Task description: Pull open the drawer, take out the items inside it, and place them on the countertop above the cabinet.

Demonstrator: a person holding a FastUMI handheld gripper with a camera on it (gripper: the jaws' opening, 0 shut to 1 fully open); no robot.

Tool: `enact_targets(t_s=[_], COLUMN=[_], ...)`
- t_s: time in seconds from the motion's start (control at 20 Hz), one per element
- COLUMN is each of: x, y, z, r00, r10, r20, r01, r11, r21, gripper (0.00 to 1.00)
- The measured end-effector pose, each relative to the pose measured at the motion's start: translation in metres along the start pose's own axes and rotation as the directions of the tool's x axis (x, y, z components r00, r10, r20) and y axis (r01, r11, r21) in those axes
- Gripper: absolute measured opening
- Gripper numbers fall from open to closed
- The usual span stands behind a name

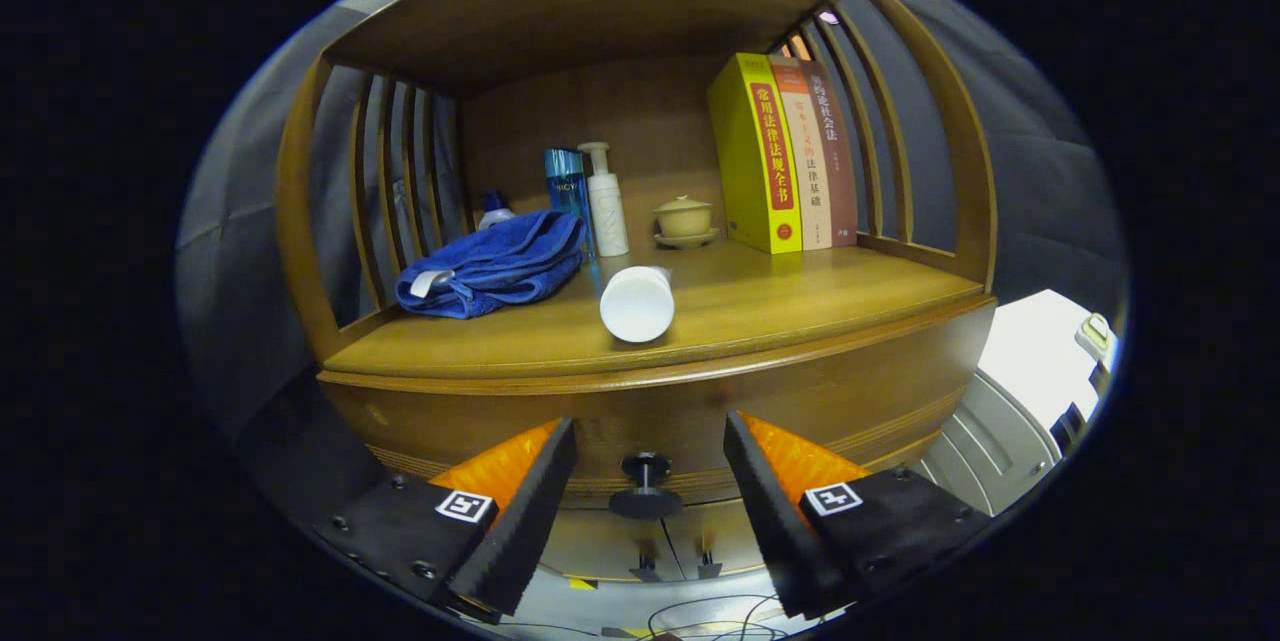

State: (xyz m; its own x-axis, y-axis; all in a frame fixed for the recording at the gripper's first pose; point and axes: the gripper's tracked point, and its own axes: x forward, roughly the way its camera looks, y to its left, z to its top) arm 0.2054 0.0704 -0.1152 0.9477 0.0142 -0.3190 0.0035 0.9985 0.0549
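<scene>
A wooden cabinet with slatted sides and a curved top stands against dark cloth walls. Beside it sits white furniture, with cables on the pale floor.

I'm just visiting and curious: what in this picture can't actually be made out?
- Inside of the drawer: closed front hides any contents.
- Small bottle: mostly hidden behind the blue towel.
- White tube: seen end-on, its length hidden.
- Tool: open, fingers either side of the knob, apparently not touching; depth unclear.
</scene>
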Motion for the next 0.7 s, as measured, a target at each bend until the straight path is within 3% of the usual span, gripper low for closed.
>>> enact_targets(t_s=[0.35, 0.7], x=[-0.079, -0.152], y=[-0.008, 0.002], z=[0.020, 0.044], r00=[0.995, 0.979], r10=[0.028, 0.019], r20=[0.096, 0.203], r01=[-0.029, 0.007], r11=[1.000, 0.992], r21=[0.008, -0.130], gripper=[0.98, 0.98])
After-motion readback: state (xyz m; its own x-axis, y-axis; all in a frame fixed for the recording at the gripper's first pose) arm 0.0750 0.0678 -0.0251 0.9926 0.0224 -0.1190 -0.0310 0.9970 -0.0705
